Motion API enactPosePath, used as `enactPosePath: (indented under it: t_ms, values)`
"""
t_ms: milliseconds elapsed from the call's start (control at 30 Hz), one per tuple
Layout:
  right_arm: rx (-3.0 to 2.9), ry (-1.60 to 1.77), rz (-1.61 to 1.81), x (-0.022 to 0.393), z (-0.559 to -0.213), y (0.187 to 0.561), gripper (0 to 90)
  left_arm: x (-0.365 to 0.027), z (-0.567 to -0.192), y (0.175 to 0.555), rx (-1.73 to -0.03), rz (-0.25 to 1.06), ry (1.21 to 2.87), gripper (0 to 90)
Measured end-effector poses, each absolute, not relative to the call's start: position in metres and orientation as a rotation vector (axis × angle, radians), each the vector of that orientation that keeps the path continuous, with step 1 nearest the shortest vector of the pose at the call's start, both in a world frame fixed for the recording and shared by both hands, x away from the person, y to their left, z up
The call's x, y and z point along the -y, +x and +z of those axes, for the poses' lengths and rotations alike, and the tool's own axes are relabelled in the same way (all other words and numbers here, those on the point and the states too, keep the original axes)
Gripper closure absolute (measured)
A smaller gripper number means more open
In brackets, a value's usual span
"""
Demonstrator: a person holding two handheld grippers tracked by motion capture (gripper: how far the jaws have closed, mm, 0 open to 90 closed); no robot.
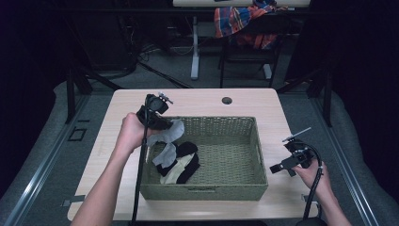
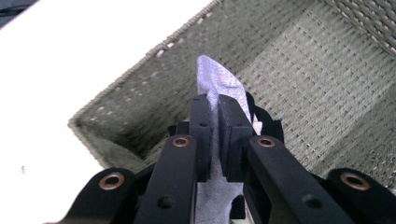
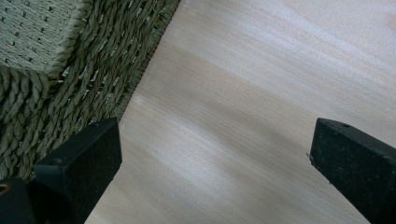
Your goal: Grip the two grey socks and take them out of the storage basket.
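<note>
A green woven basket (image 1: pixel 244 188) stands in the middle of the wooden table. My left gripper (image 1: pixel 164 125) hangs over the basket's far left corner, shut on a light grey sock (image 1: pixel 170 133) that droops from its jaws. In the left gripper view the grey sock (image 2: pixel 219 84) sticks up between the closed pads (image 2: pixel 201 126), above the basket's corner (image 2: pixel 116 116). More socks lie in the basket's left part: a grey one (image 1: pixel 165 154), a black one (image 1: pixel 187 149) and a cream one (image 1: pixel 179 170). My right gripper (image 1: pixel 277 167) rests open on the table right of the basket, jaws wide apart over bare wood (image 3: pixel 224 130).
The basket's outer wall (image 3: pixel 60 84) is close to the right gripper's left jaw. A round cable hole (image 1: pixel 227 100) sits in the table's far edge. Behind the table stands a chair with a plaid cloth (image 1: pixel 244 21).
</note>
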State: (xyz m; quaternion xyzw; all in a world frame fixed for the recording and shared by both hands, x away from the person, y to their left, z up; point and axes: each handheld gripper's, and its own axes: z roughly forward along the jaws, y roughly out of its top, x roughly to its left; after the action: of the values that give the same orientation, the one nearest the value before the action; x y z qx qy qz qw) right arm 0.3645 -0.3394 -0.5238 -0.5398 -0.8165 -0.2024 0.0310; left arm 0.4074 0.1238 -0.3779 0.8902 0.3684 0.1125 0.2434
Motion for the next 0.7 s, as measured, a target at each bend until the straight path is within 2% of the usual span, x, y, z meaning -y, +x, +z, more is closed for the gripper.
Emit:
enactPosePath:
  t_ms: [700]
  values:
    - [2.515,-1.66,-0.612,0.34,-0.524,0.365,2.3,-0.184,-0.356,0.396,-1.136,0.365,2.333,85.6]
